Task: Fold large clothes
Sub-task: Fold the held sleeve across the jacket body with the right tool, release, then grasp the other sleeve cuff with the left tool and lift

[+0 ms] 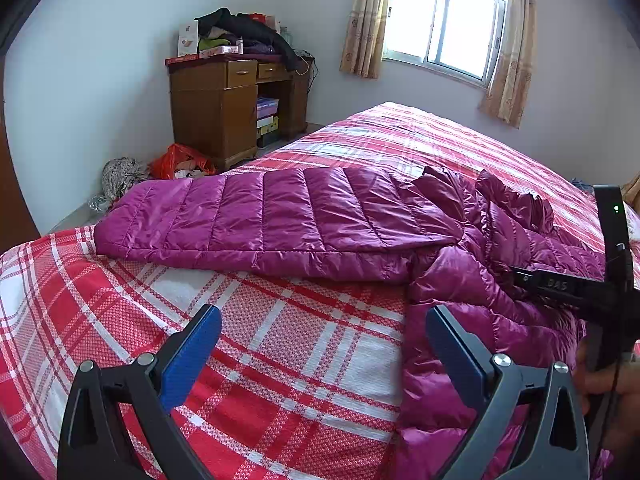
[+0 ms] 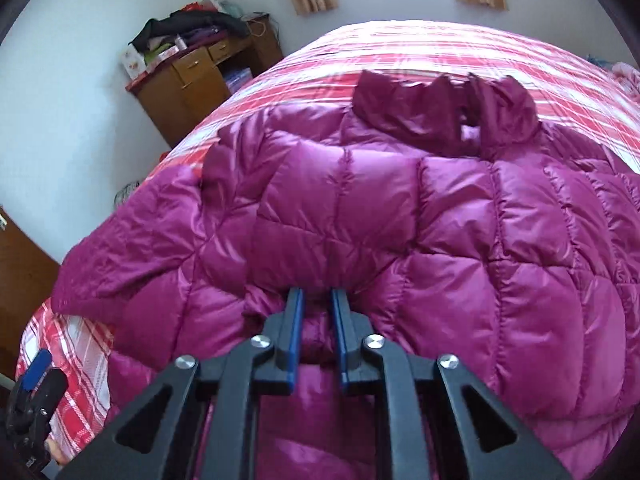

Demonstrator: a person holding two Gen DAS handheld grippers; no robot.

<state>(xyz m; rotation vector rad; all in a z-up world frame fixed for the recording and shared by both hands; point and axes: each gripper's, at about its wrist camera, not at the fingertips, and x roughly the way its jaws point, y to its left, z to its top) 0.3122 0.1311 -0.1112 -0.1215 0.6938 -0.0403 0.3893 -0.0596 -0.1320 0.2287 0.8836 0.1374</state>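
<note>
1. The magenta puffer jacket [image 2: 400,220] lies spread across the plaid bed [image 1: 280,360], collar [image 2: 440,116] toward the window.
2. Right gripper [image 2: 316,300] is low at the near edge, jaws drawn narrow with a bunch of quilted fabric pinched between them.
3. Left gripper [image 1: 324,332] hangs spread wide over bare bedding, holding nothing.
4. One sleeve [image 1: 260,216] runs long, out to the left of the jacket body, ahead of the left gripper — I'd say that hand is nearer it.

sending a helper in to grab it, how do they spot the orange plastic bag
Find the brown wooden desk against the wall left of the window. On the floor at its foot lies the crumpled orange plastic bag, shiny and bright beside a dull grey patterned cloth bundle.
</note>
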